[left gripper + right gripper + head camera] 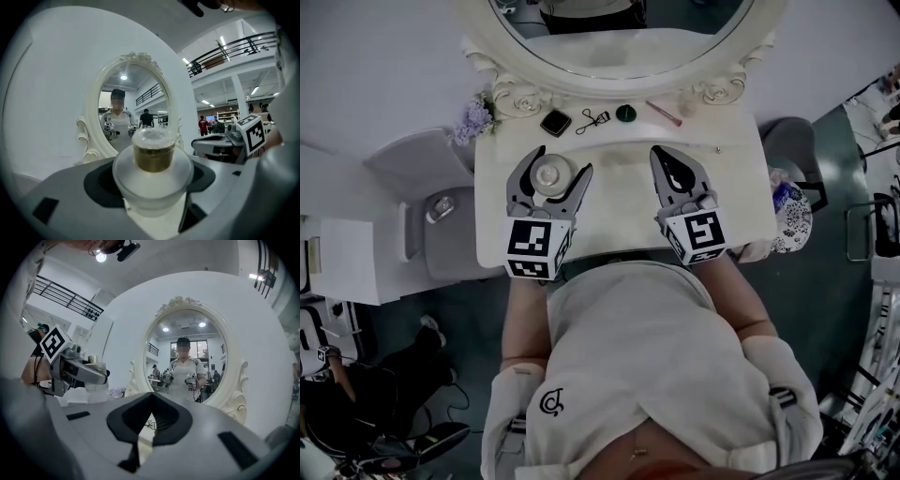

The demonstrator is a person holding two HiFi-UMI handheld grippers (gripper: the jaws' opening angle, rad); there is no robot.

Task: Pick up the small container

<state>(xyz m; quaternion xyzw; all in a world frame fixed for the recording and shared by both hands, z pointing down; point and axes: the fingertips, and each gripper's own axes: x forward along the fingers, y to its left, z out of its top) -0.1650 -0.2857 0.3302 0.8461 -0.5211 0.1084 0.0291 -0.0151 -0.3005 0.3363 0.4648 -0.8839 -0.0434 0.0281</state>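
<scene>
Frosted small container gripped in left claw, right claw clenched empty, both over open white tabletop.

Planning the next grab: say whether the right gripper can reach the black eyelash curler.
Probably yes: the right gripper is empty, with only bare white tabletop between it and the black eyelash curler.

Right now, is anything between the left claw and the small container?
Nothing visible. The small frosted white jar with a gold collar already sits clamped in the left claw, between its jaws.
</scene>
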